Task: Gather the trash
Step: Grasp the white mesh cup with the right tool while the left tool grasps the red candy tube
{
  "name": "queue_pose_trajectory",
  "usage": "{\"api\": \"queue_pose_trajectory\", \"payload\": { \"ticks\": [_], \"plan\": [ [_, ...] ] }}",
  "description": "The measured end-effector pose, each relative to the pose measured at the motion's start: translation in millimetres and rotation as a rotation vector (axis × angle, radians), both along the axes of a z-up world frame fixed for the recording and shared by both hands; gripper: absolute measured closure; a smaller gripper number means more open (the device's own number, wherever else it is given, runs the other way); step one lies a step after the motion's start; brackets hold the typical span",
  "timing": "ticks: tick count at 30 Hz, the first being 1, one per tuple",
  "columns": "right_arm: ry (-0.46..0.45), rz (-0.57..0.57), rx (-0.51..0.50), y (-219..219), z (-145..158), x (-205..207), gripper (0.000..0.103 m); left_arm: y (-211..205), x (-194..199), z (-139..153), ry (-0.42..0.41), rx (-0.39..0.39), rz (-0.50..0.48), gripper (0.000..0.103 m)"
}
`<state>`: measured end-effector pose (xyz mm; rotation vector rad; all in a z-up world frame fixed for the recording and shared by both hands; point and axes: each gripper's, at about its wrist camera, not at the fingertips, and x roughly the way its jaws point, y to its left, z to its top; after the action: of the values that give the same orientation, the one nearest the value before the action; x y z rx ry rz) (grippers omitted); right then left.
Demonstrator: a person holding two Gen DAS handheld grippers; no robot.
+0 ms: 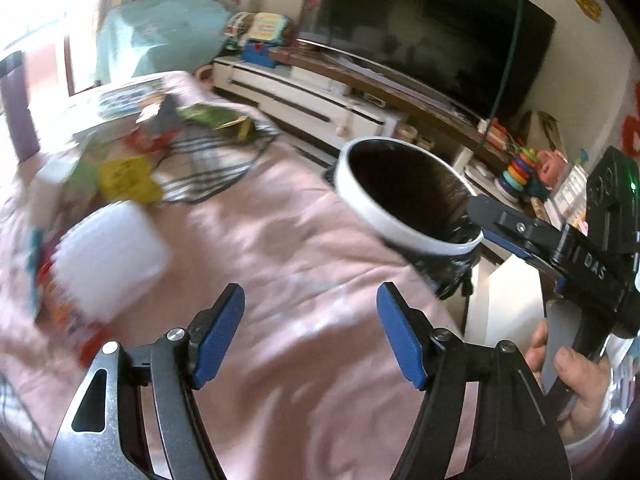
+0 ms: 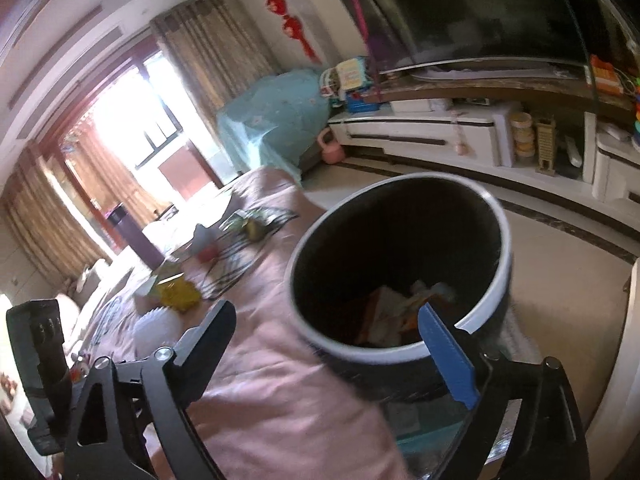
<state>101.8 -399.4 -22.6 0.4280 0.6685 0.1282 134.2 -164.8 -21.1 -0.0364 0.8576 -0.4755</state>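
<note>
A white-rimmed trash bin [image 1: 404, 196] with a black liner stands at the edge of the pink-covered table [image 1: 260, 240]. In the right wrist view the bin [image 2: 400, 272] holds some paper scraps [image 2: 396, 312]. My left gripper [image 1: 310, 332] is open and empty above the pink cloth. My right gripper [image 2: 332, 344] is open and empty at the bin's near rim; it also shows in the left wrist view [image 1: 480, 208]. Trash lies on the table: a white pleated paper cup [image 1: 108, 256], a yellow wrapper [image 1: 128, 178] and a green packet [image 1: 216, 118].
A TV [image 1: 432, 32] stands on a low white cabinet [image 1: 304, 98] past the table. A purple bottle [image 2: 138, 236] and a wire rack [image 1: 216, 160] sit on the table. Toys [image 1: 520, 172] stand at the right. A teal-covered object [image 2: 280, 120] is by the window.
</note>
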Motion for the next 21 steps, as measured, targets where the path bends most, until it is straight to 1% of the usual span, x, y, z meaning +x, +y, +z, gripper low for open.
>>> {"api": "queue_pose_trajectory", "payload": {
  "ticks": [11,18,21],
  "plan": [
    [0.030,0.131,0.021,68,-13,-6,0.007,90,-22,-3,0.010,-0.026,0.166,0.032],
    [0.042,0.206,0.016,106,-19,-2,0.007,129,-27,-11,0.022,-0.032,0.242,0.032],
    [0.048,0.233,0.014,118,-21,0,0.007,137,-28,-14,0.031,-0.028,0.264,0.032]
  ]
}}
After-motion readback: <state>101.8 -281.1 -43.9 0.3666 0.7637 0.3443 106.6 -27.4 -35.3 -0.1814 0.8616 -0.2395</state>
